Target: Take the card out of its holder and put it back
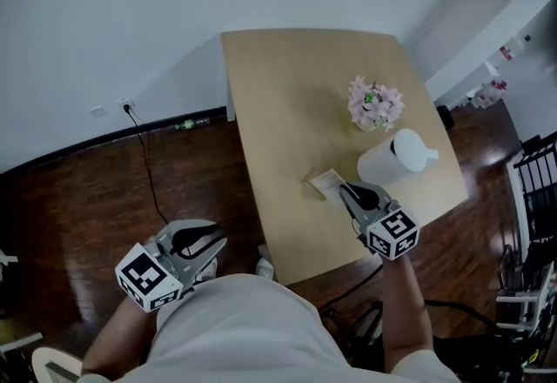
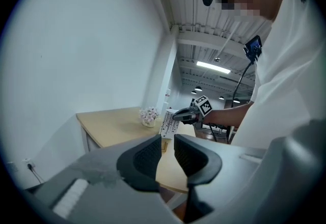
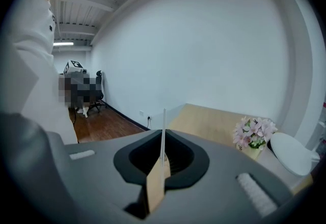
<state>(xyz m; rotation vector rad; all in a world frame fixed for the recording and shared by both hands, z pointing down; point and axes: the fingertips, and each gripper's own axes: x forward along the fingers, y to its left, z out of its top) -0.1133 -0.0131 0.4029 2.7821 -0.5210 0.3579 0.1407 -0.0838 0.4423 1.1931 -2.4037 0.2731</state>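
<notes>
Our right gripper [image 1: 344,190] reached out over the table [image 1: 287,85], its jaws pinching the card [image 1: 329,184], with the wooden holder [image 3: 155,187] at the card's lower edge. Our left gripper [image 1: 216,242] hung beside the hip, jaws slightly spread and empty. The card's print was too small to read.

A plain white wall [image 1: 130,7] closes the far side; along its foot a black skirting strip meets a dark reddish-brown wooden plank floor [image 1: 87,198]; a light tan square wooden table [image 1: 278,85] stands against the wall, right of centre; a small white wall socket [image 1: 124,104] at far left feeds a thin black cable [image 1: 144,146] trailing nearer across the floor; overhead, white ceiling beams carry long bright strip lights [image 2: 214,66].
</notes>
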